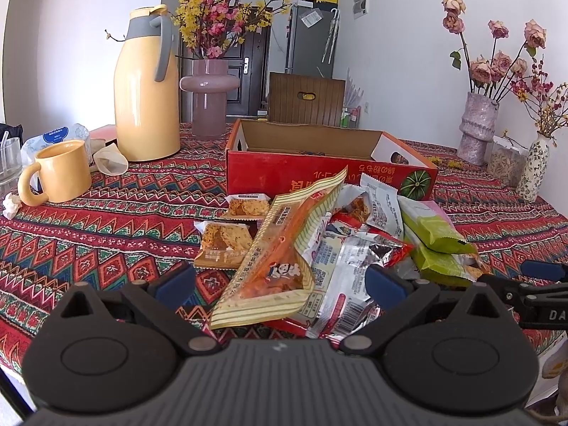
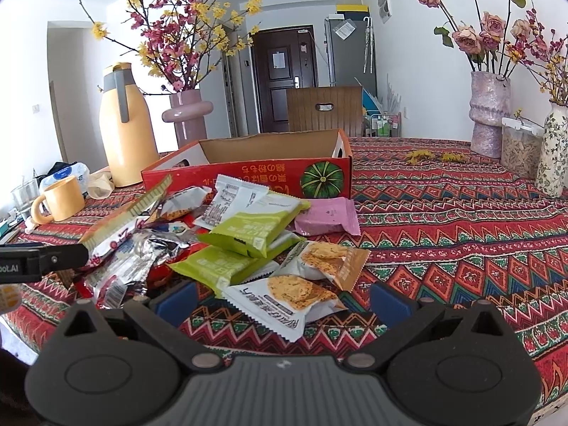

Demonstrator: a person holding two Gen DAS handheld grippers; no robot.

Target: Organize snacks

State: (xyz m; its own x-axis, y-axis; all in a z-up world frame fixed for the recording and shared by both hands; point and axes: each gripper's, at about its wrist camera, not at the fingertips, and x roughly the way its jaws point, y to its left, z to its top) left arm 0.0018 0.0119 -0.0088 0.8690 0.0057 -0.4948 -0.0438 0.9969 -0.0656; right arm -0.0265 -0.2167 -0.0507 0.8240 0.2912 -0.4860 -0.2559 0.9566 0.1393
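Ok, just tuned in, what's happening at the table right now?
Snack sorting has barely begun. A pile of snack packets lies on the patterned tablecloth in front of the open red cardboard box, whose visible interior shows no packets. The left gripper and right gripper are both open over the pile, holding nothing.

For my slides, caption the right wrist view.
Open right gripper hovers over a cracker packet in the snack pile, before the red box.

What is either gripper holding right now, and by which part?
Nothing. The left gripper and right gripper are both open, over the snack pile.
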